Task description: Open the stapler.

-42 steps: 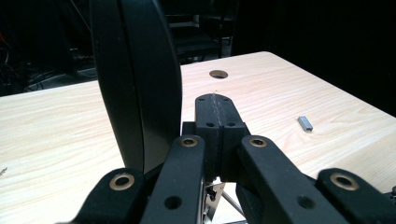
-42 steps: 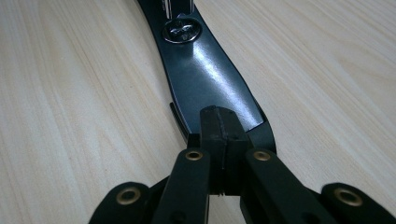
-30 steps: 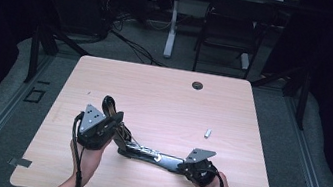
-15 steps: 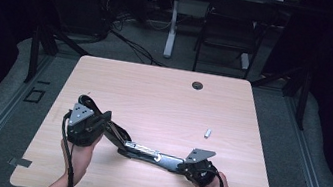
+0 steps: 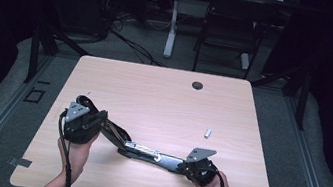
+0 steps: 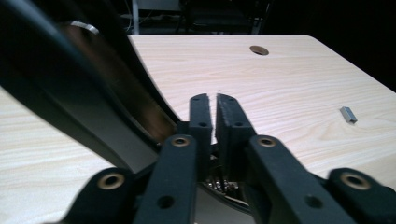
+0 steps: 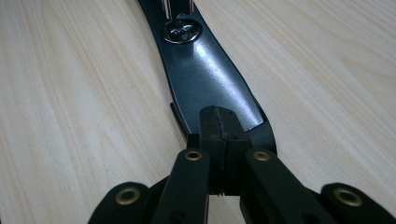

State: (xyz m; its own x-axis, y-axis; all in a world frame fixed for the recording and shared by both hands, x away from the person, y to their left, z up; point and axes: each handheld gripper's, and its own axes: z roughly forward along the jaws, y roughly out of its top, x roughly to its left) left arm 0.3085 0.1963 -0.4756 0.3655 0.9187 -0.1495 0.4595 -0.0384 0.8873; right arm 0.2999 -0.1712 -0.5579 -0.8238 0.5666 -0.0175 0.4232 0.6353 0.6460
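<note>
From the high view, I see a long black stapler (image 5: 145, 151) lying opened out across the near part of the wooden table (image 5: 163, 103), its lid raised toward the left. My left gripper (image 5: 83, 123) sits at that raised end, and my right gripper (image 5: 195, 168) is at the base's other end. A small block of staples (image 5: 208, 133) lies apart to the right.

In the left gripper view, my left gripper (image 6: 215, 116) has just been easing apart; a thin slit shows between the jaws, nothing in it, and the stapler's lid (image 6: 93, 93) arcs past on the left.

In the right gripper view, my right gripper (image 7: 219, 128) is pressed together, resting on the stapler's glossy black end (image 7: 210, 84).
</note>
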